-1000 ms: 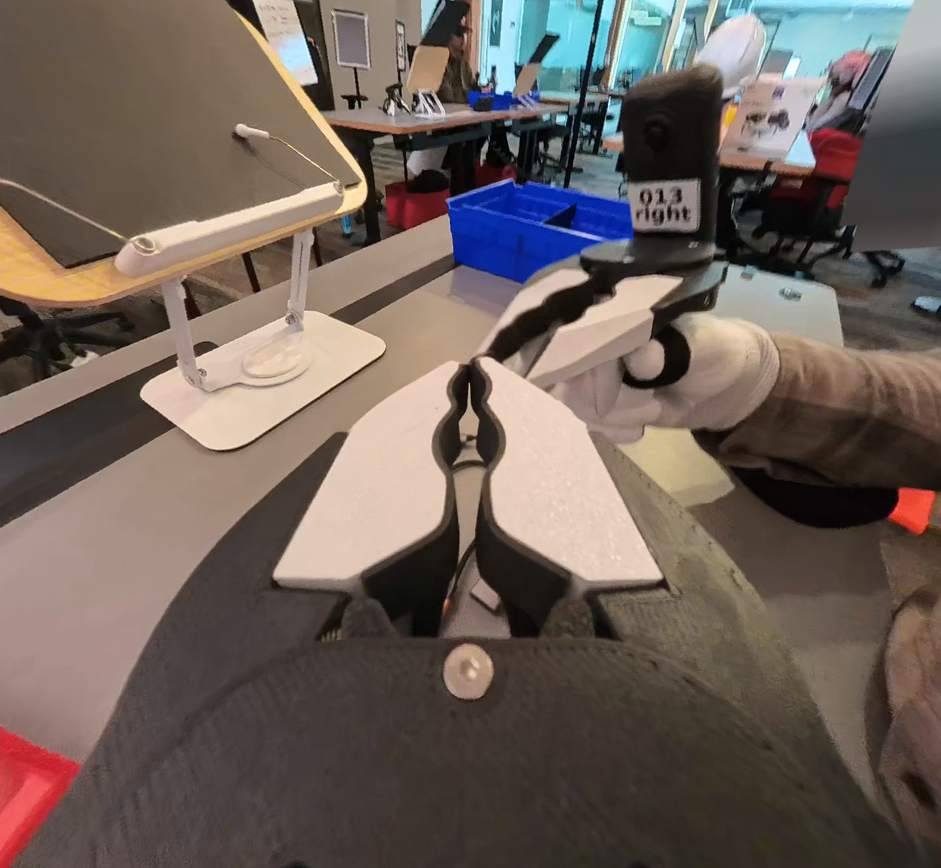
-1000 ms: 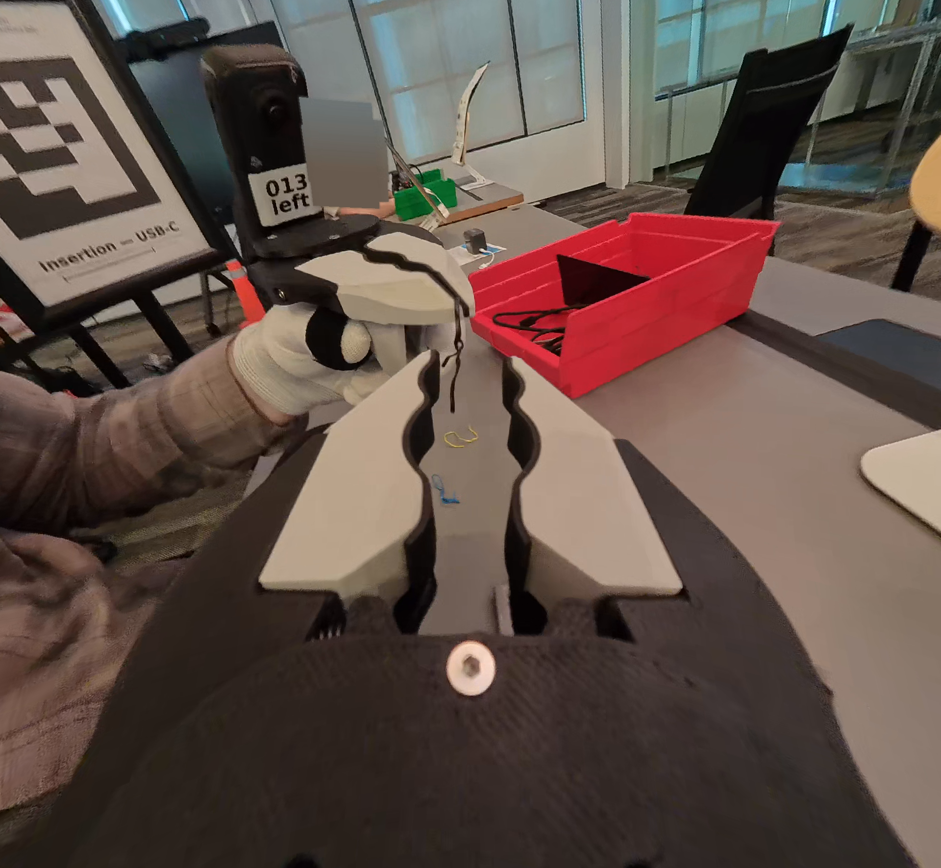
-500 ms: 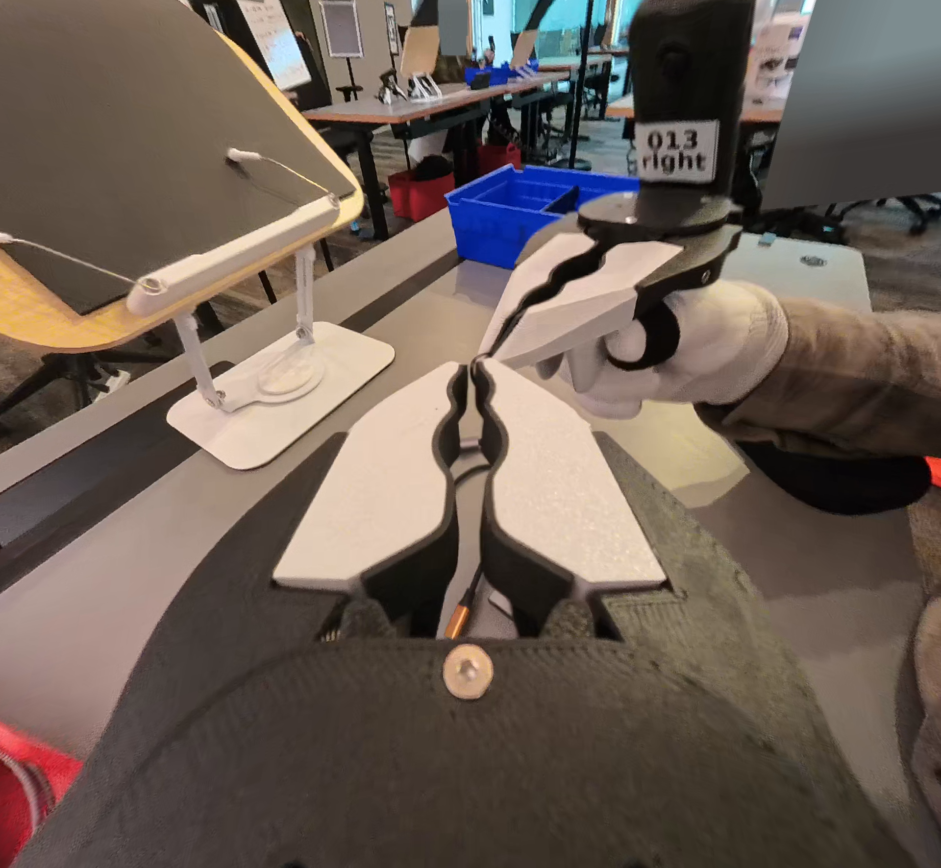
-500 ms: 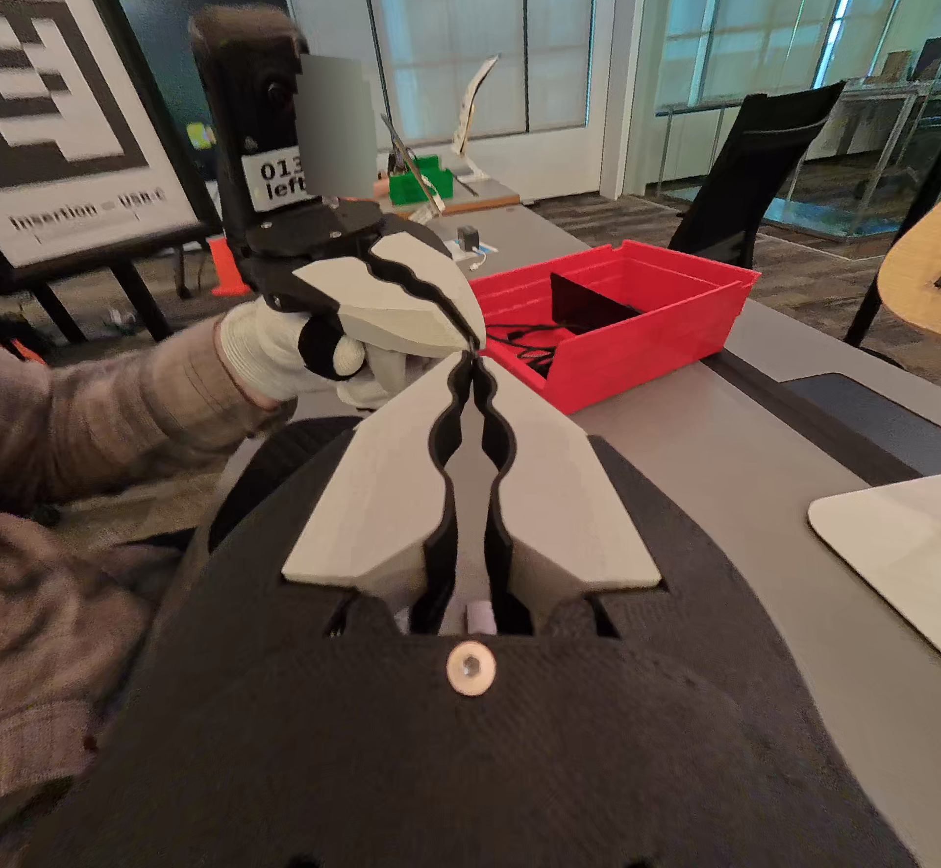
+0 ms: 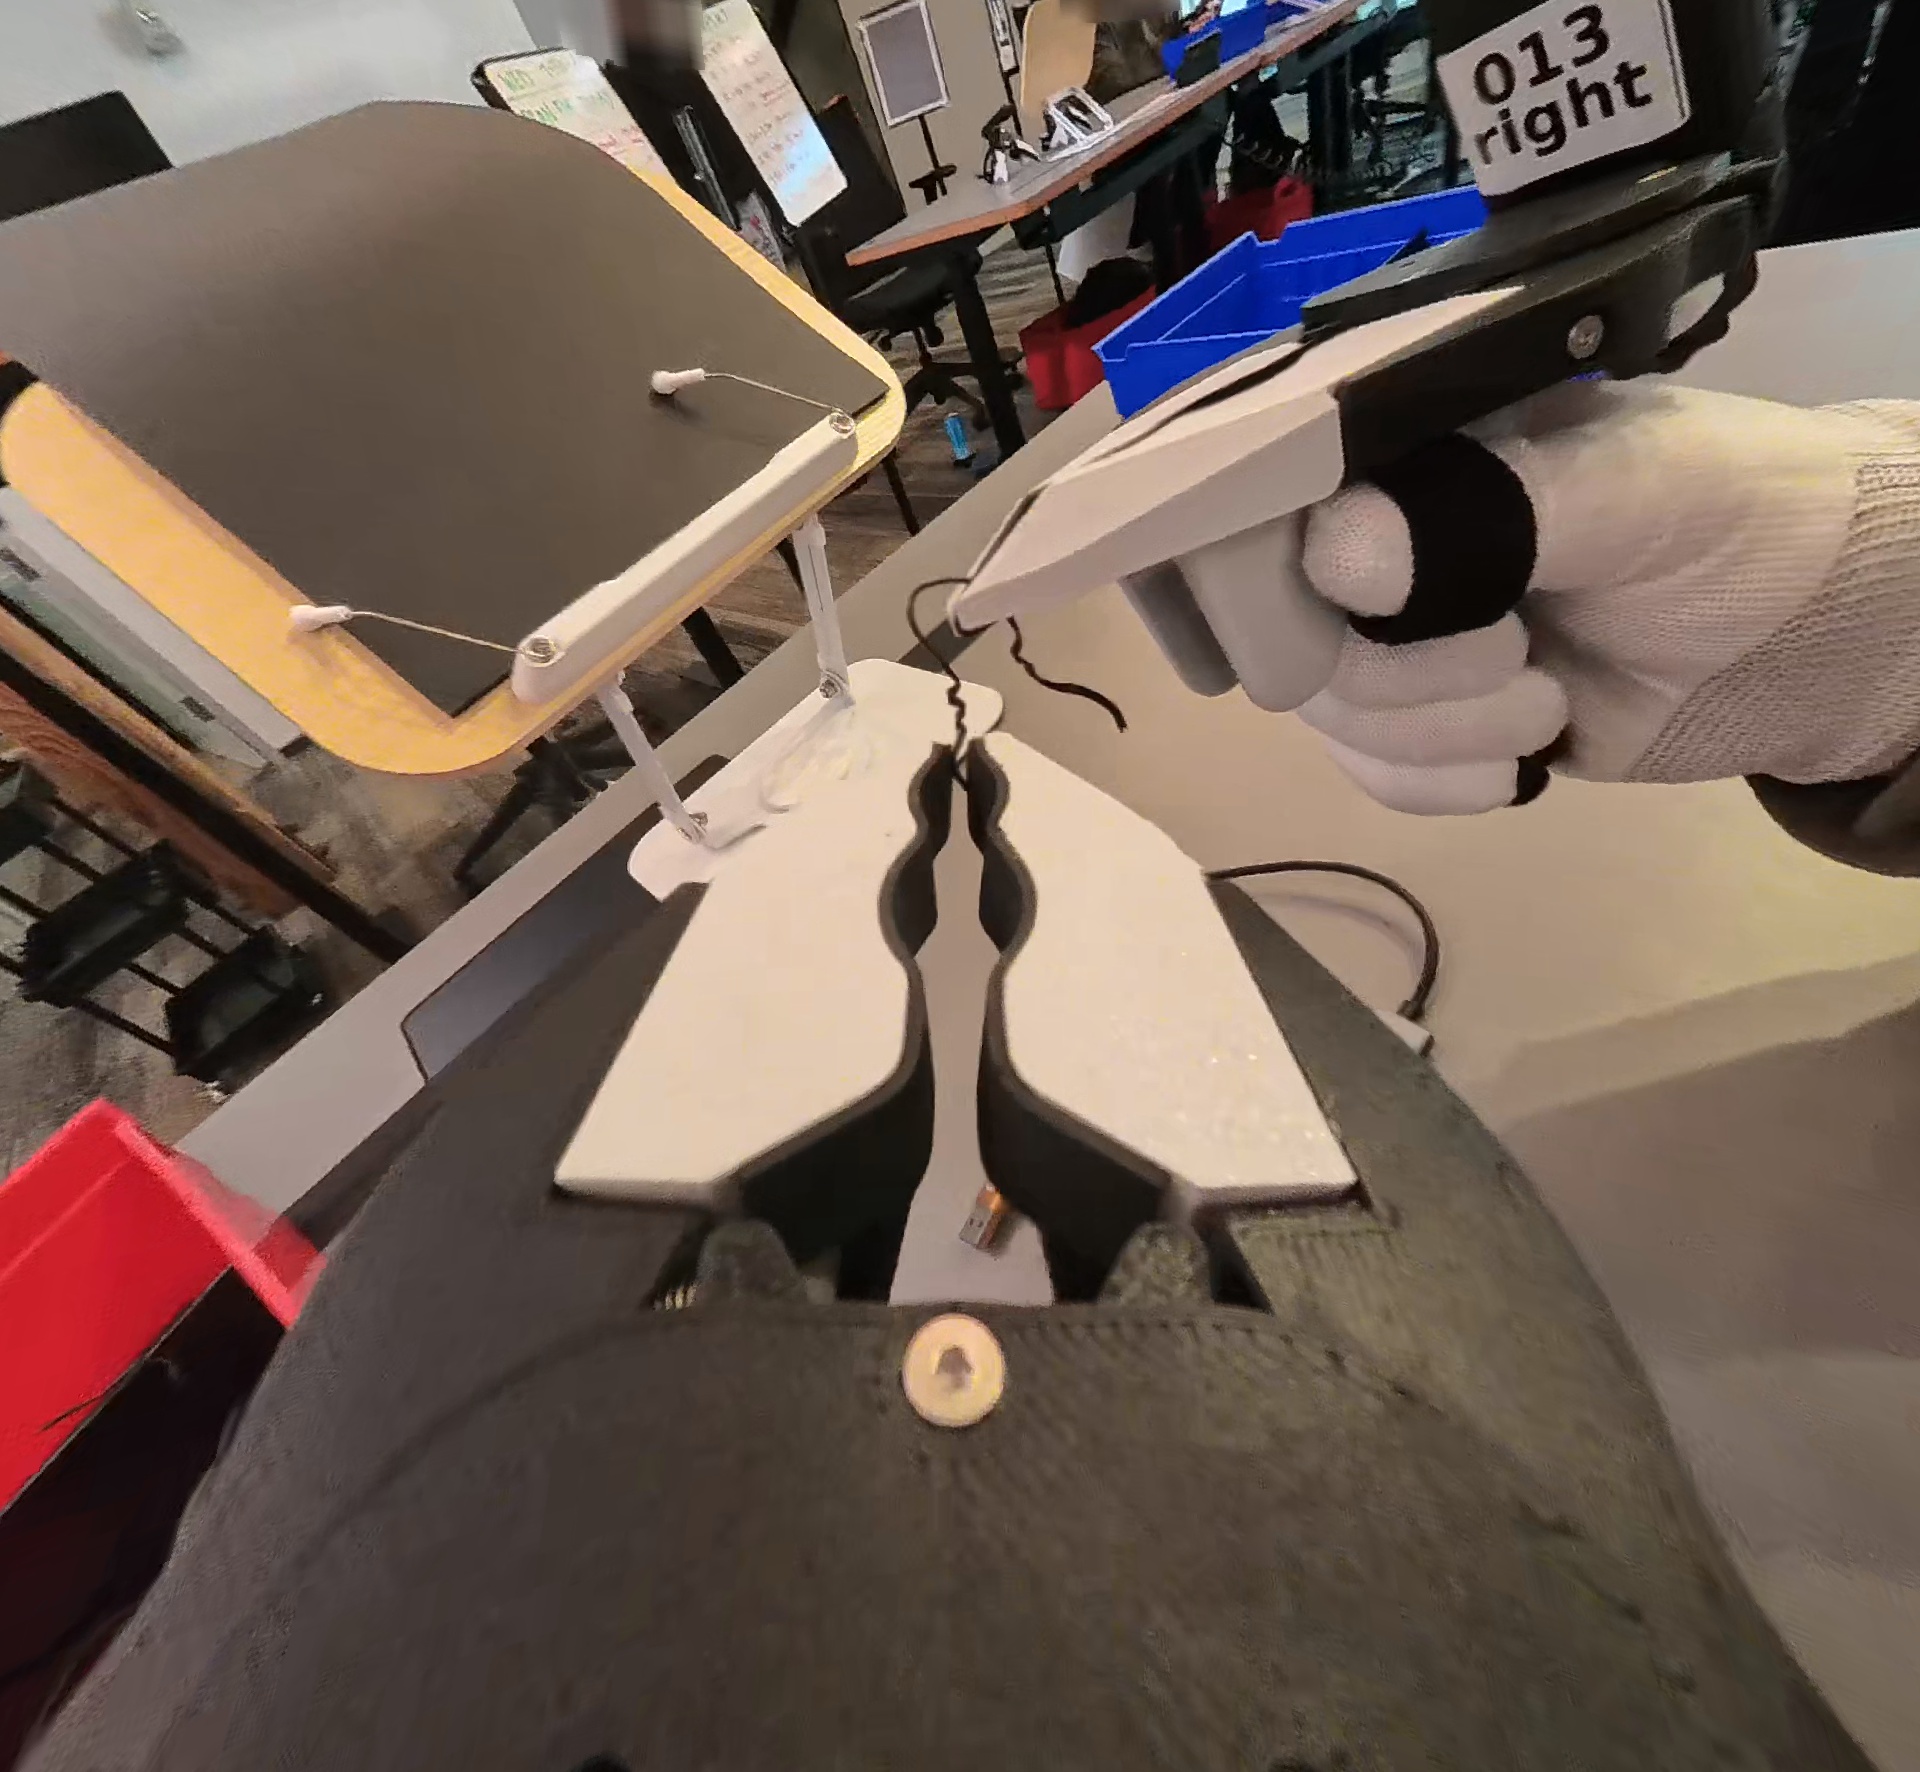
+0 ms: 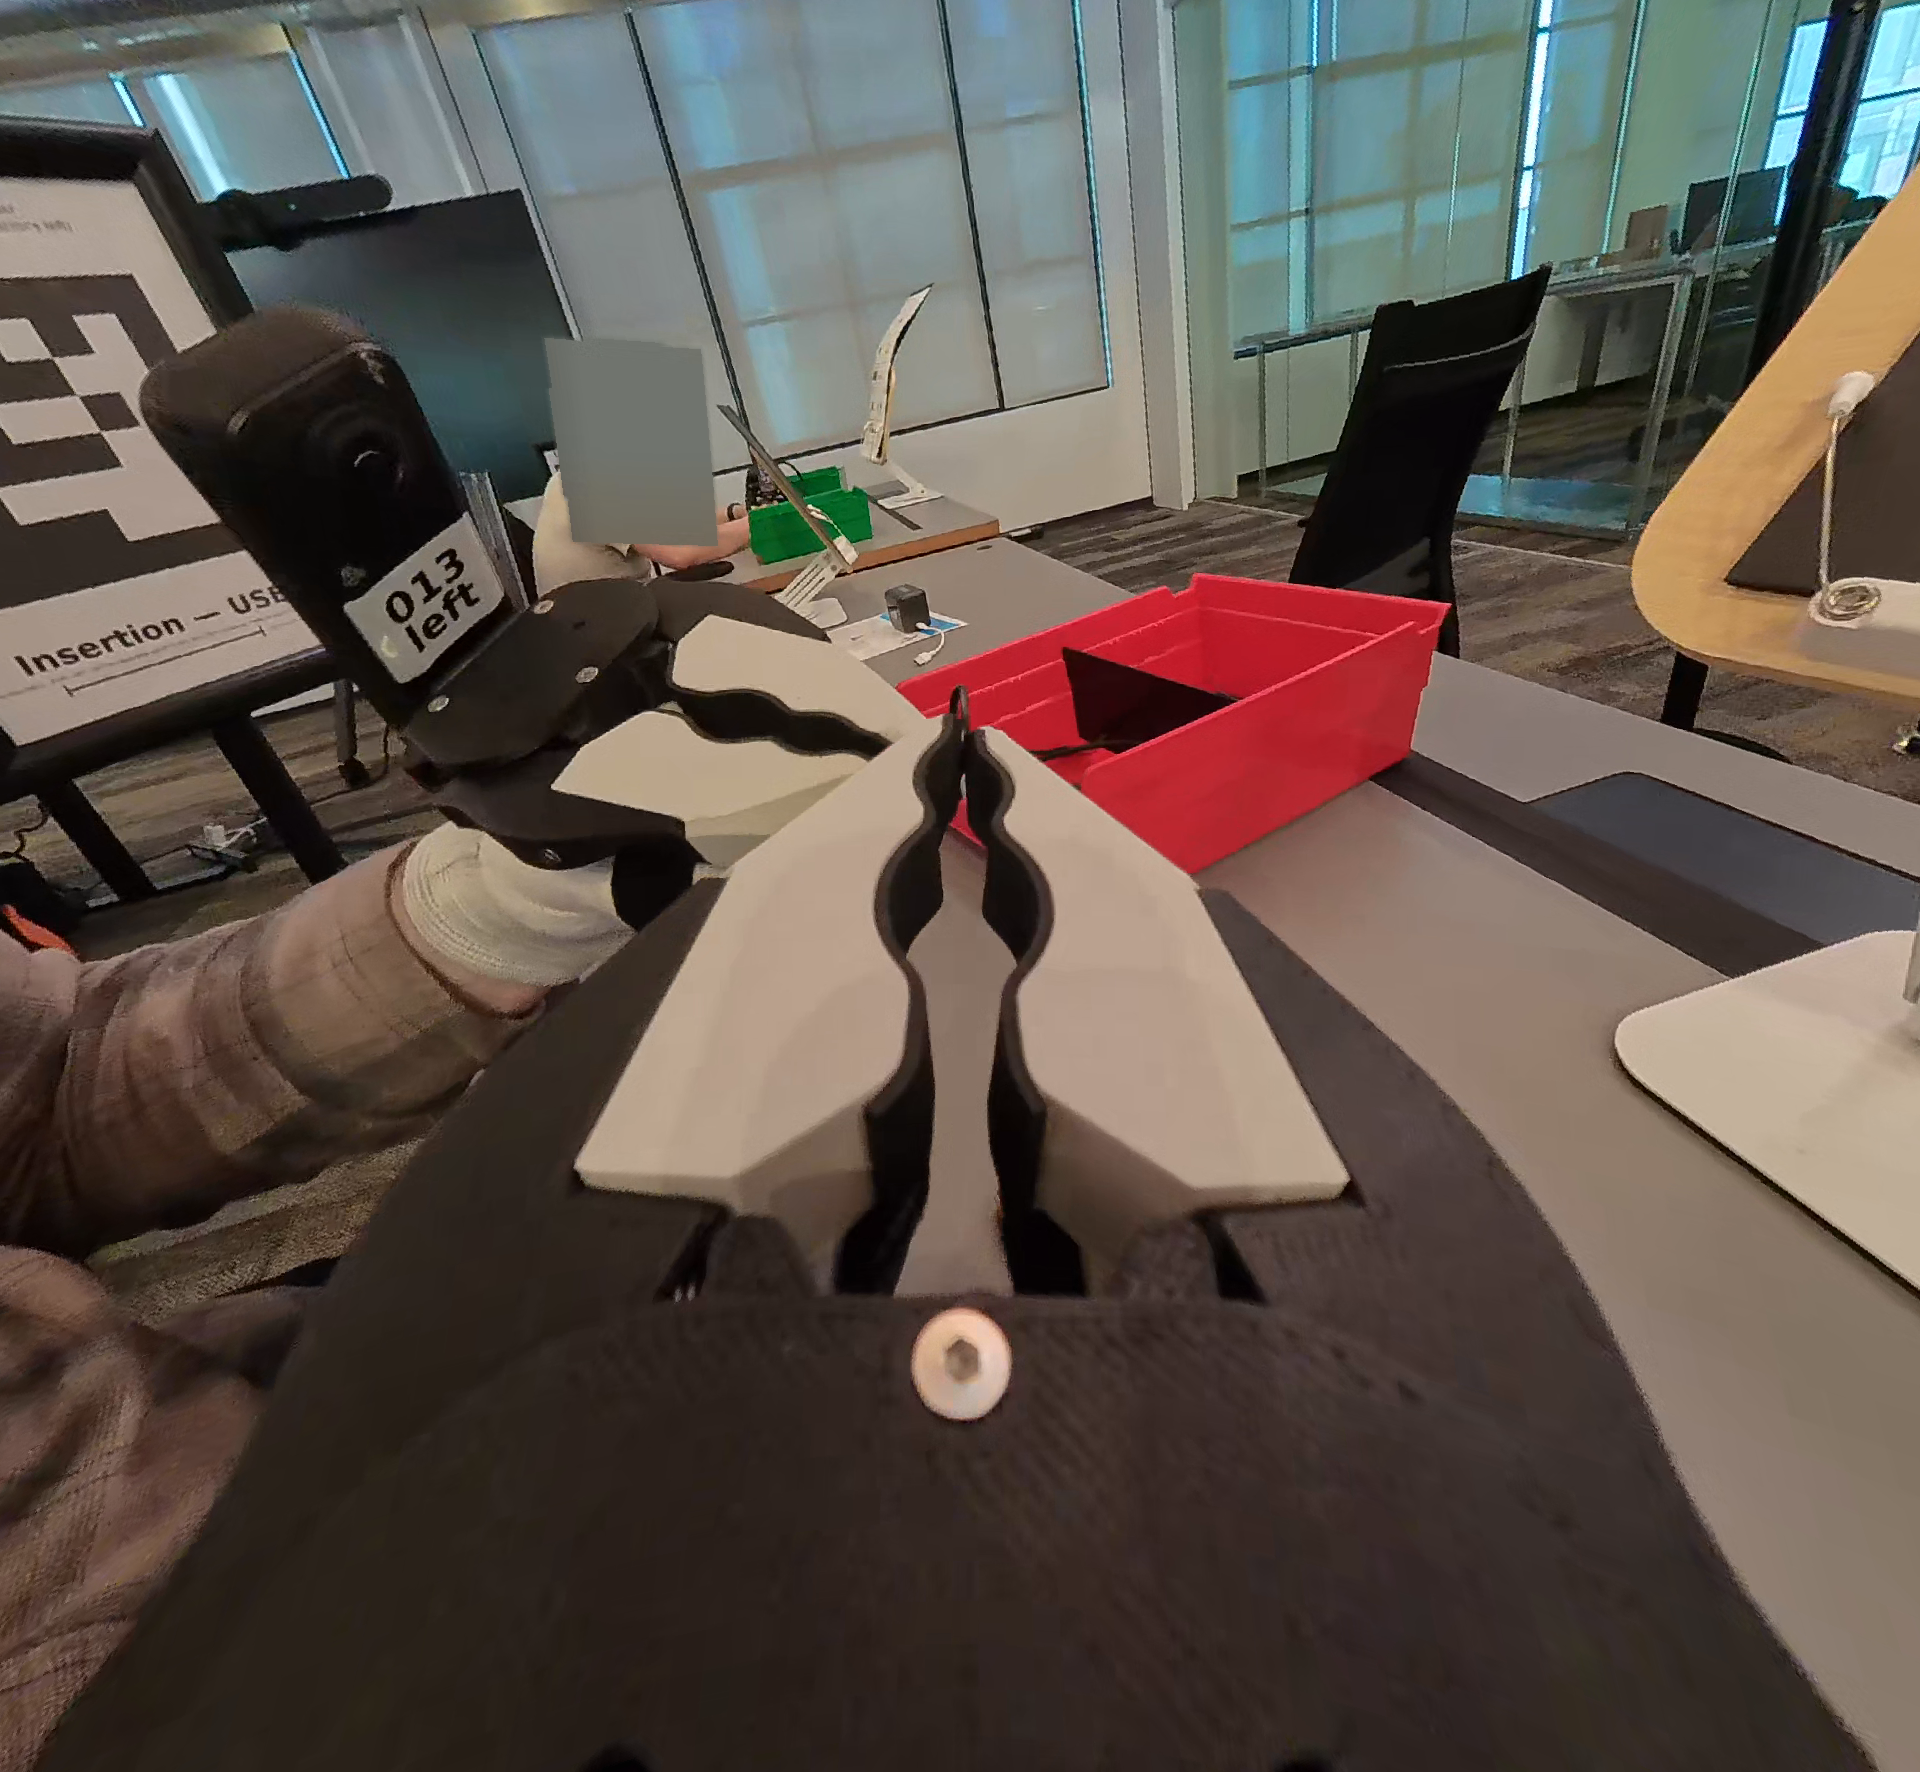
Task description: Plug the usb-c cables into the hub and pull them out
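Daylight is pouring through the windows [image 6: 831, 195]; wide-angle lenses are bending edges, and the background is blurring slightly.

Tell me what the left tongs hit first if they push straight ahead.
Likely the white stand base just past the left tongs, which are shut on the thin black cable; depth is uncertain.

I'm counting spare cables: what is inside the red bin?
The red bin holds a black divider and a bit of black cable beside it. The near wall and the right gripper's fingers hide the rest.
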